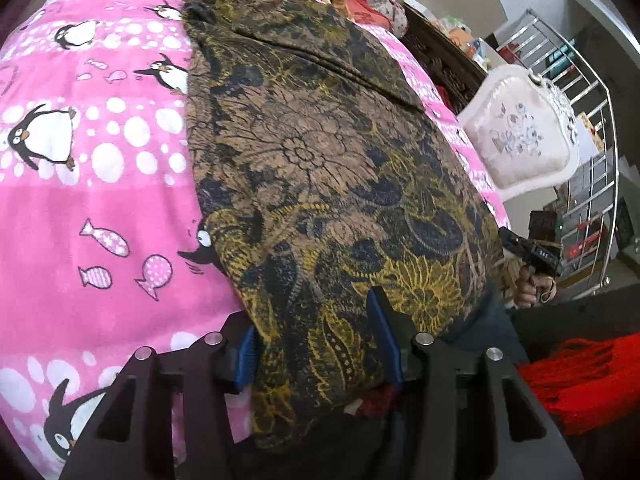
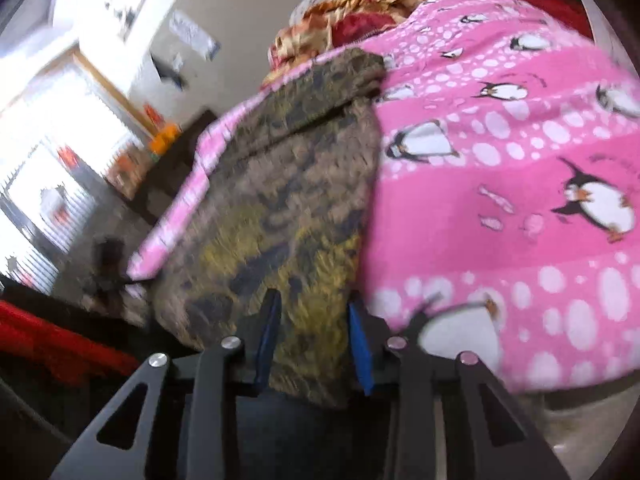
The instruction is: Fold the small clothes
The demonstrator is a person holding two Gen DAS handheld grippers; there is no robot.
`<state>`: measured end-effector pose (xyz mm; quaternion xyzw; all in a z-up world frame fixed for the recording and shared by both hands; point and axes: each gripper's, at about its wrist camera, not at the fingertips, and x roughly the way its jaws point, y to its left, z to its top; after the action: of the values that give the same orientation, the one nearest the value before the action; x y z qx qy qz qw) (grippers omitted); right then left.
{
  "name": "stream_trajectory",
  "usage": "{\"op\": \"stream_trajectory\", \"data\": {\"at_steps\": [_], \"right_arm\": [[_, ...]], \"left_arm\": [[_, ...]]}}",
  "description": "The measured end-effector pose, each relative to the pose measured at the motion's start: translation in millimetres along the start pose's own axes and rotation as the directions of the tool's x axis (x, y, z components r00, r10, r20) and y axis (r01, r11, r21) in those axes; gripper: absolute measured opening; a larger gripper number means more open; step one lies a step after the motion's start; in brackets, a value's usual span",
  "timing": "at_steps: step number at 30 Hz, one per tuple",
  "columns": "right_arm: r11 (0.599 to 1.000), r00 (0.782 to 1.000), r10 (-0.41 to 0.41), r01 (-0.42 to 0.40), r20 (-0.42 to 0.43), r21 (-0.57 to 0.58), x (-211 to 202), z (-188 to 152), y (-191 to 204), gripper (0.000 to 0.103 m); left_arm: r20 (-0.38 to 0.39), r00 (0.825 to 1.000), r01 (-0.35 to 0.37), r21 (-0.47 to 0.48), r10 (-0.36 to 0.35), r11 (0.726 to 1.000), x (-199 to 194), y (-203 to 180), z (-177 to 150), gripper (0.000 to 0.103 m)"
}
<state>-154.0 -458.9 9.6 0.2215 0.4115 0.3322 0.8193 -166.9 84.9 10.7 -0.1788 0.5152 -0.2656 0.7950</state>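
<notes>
Lengthwise, patterned garment [image 1: 320,168] runs away across pink blanket [image 1: 100,200]; left gripper [image 1: 316,344] and right gripper [image 2: 314,344] each clamp near hem.

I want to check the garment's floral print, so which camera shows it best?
The left wrist view: the brown floral garment is sharp and fills the frame. The right wrist view shows it blurred and narrower.

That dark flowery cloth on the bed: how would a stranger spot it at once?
Find the pink penguin-print blanket covering the bed. Along its edge lies a long brown garment with black and mustard-yellow flower patterns, its near end between both grippers' blue pads. Nothing else there is dark and floral; the fringed scarf nearby is plain red.
</notes>
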Motion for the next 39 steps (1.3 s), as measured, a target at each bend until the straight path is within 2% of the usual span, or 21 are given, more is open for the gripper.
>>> {"op": "stream_trajectory", "data": {"at_steps": [2, 4, 5, 7, 9, 11, 12, 14, 17, 21, 25, 27, 30, 34, 37, 39], "right_arm": [[0.998, 0.998, 0.056, -0.056, -0.021, 0.010, 10, 0, 2, 0.035], [0.998, 0.998, 0.037, -0.039, -0.053, -0.042, 16, -1, 11, 0.035], [0.998, 0.998, 0.024, -0.027, -0.051, -0.048, 16, 0, 11, 0.030], [1.000, 0.999, 0.004, -0.005, -0.043, -0.017, 15, 0, 6, 0.018], [1.000, 0.999, 0.006, -0.007, -0.045, -0.024, 16, -2, 7, 0.017], [0.999, 0.999, -0.005, 0.003, -0.054, -0.048, 19, -4, 11, 0.016], [0.998, 0.999, -0.015, 0.013, -0.049, -0.057, 18, -3, 13, 0.006], [0.997, 1.000, -0.018, 0.017, -0.012, -0.071, 10, 0, 18, 0.004], [0.994, 0.995, 0.062, -0.054, 0.082, -0.096, -14, 9, 37, 0.003], [0.981, 0.967, 0.157, -0.129, 0.200, -0.148, -48, 28, 64, 0.003], [0.962, 0.935, 0.216, -0.153, 0.283, -0.227, -81, 42, 96, 0.003], [0.950, 0.910, 0.251, -0.167, 0.329, -0.264, -104, 48, 111, 0.003], [0.937, 0.876, 0.284, -0.169, 0.389, -0.304, -137, 54, 129, 0.003], [0.931, 0.865, 0.294, -0.162, 0.406, -0.328, -152, 65, 139, 0.003], [0.950, 0.881, 0.255, -0.151, 0.399, -0.274, -130, 80, 121, 0.003], [0.971, 0.899, 0.195, -0.119, 0.392, -0.208, -103, 95, 100, 0.003]], "left_arm": [[0.001, 1.000, -0.014, 0.010, 0.014, 1.000, -1, -3, -1, 0.027], [0.003, 1.000, -0.029, 0.022, 0.029, 0.999, -3, -5, -4, 0.027], [0.005, 0.999, -0.037, 0.026, 0.037, 0.999, -3, -5, -5, 0.027], [0.017, 0.999, -0.049, 0.025, 0.049, 0.998, -5, -3, -5, 0.020], [0.026, 0.997, -0.072, 0.007, 0.071, 0.997, -3, 1, -5, 0.000], [0.036, 0.995, -0.095, -0.020, 0.096, 0.995, -4, 7, -4, 0.000], [0.048, 0.995, -0.090, -0.030, 0.092, 0.995, -7, 8, -3, 0.000], [0.085, 0.994, -0.071, -0.036, 0.073, 0.997, -17, 5, -1, 0.000], [0.173, 0.985, -0.018, -0.024, 0.022, 1.000, -45, -5, 7, 0.000], [0.292, 0.956, 0.026, 0.015, -0.030, 1.000, -88, -20, 17, 0.000], [0.387, 0.917, 0.068, 0.076, -0.093, 0.995, -133, -39, 16, 0.000], [0.410, 0.901, 0.091, 0.134, -0.139, 0.987, -156, -52, 10, 0.000], [0.406, 0.891, 0.115, 0.227, -0.201, 0.967, -178, -73, 3, 0.000], [0.389, 0.898, 0.105, 0.265, -0.206, 0.958, -180, -81, 17, 0.000], [0.387, 0.912, 0.080, 0.163, -0.138, 0.983, -157, -54, 50, 0.000], [0.373, 0.923, 0.059, 0.092, -0.090, 0.994, -136, -34, 75, 0.000]]}}
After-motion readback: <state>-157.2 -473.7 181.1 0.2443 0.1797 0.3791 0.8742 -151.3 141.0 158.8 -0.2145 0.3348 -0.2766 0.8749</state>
